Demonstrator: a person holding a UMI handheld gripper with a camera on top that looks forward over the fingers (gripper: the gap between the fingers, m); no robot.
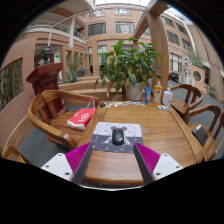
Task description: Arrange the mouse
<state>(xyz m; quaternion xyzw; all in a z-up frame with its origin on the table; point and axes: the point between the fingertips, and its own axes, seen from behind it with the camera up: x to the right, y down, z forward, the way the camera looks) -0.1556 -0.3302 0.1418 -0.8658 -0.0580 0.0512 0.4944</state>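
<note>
Gripper view: you are holding the gripper [112,160] low over a round wooden desk [150,125] in a courtyard, looking forward along its two fingers [78,157]. The fingers are spread wide and released, gripping nothing; their magenta pads face inward with bare wood between them.

Just ahead of the fingers, centred on the gap between them, lies a dark speckled mouse pad [117,140]. The mouse [118,135] sits on it, small and dark, pointing away from you. It rests on its own support, beyond the fingertips and not touched by them. That centring looks deliberate: the open fingers seem lined up so a straight push forward would bring one to each side of the mouse.

To the left of the pad, near the desk edge, lies a red packet [82,117] with white lettering, well clear of the mouse. At the far side of the desk stands a leafy potted plant [130,65], with a few bottles [152,95] beside it. Wooden chairs [50,105] ring the desk, and brick buildings rise behind.

The arranging looks not yet begun.
</note>
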